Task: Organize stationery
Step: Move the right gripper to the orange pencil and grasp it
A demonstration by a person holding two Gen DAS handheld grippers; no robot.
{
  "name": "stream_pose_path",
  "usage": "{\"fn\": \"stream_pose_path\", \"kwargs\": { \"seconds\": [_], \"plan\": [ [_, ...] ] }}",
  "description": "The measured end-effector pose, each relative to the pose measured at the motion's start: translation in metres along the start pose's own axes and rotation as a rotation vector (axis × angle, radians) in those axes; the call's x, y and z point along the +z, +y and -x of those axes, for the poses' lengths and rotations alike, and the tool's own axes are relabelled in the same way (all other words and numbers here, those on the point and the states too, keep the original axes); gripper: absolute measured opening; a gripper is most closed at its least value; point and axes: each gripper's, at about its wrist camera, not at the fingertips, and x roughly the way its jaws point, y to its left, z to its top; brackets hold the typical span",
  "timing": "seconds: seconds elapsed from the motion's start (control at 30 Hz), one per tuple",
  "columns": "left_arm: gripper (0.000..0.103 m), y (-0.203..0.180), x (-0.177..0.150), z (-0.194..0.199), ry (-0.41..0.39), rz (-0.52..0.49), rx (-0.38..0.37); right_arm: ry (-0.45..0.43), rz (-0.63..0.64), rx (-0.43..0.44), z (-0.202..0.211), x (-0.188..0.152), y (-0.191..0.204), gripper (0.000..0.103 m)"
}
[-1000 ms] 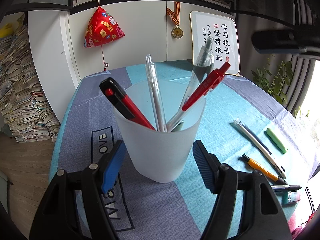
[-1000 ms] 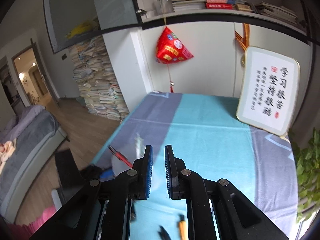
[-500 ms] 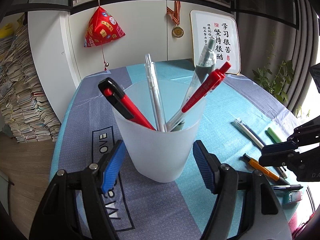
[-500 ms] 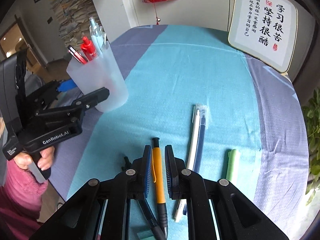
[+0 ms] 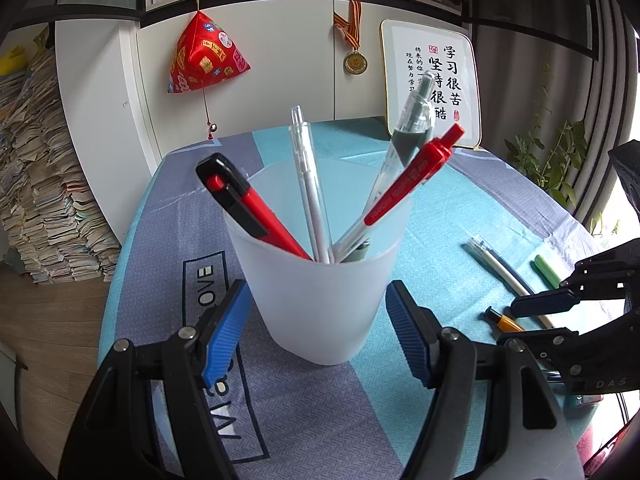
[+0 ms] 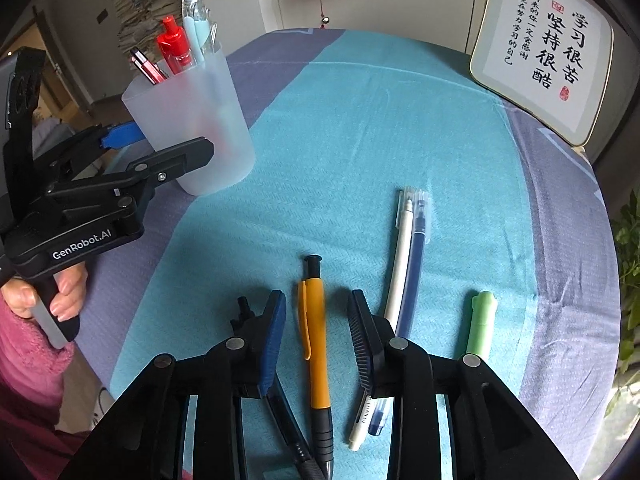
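Observation:
A frosted plastic cup (image 5: 320,280) stands on the table with several pens in it; it also shows in the right wrist view (image 6: 192,120). My left gripper (image 5: 318,332) is open, its fingers on either side of the cup's base, not touching. My right gripper (image 6: 316,320) is open and straddles an orange pen (image 6: 316,344) lying on the cloth. Beside it lie a black pen (image 6: 288,420), a white pen (image 6: 396,276), a blue pen (image 6: 412,272) and a green marker (image 6: 480,324).
A blue and grey tablecloth (image 6: 360,120) covers the round table. A framed calligraphy board (image 6: 544,52) leans at the far edge. Stacked books (image 5: 40,200) and a white cabinet (image 5: 260,60) stand behind. A plant (image 5: 552,160) is at the right.
My right gripper has come down over the loose pens and opened from shut, now straddling the orange pen. My left gripper has stayed open around the cup.

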Motion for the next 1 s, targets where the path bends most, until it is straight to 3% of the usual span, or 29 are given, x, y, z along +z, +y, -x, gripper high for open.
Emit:
{"fn": "stream_pose_path", "kwargs": {
  "seconds": [0.07,0.13,0.17,0.6,1.0],
  "plan": [
    [0.069,0.000,0.000,0.000,0.000,0.000,0.000,-0.002,0.019,-0.020,-0.001,0.001,0.004,0.032],
    [0.069,0.000,0.000,0.000,0.000,0.000,0.000,-0.001,0.028,-0.049,-0.002,0.003,0.006,0.015],
    [0.069,0.000,0.000,0.000,0.000,0.000,0.000,-0.002,0.020,-0.041,-0.002,0.004,0.005,0.014],
    [0.069,0.000,0.000,0.000,0.001,0.000,0.000,-0.236,-0.168,-0.032,0.058,0.023,-0.031,0.014],
    [0.069,0.000,0.001,0.000,0.001,0.001,-0.001,-0.040,-0.061,-0.040,0.006,0.016,-0.018,0.014]
  ]
}}
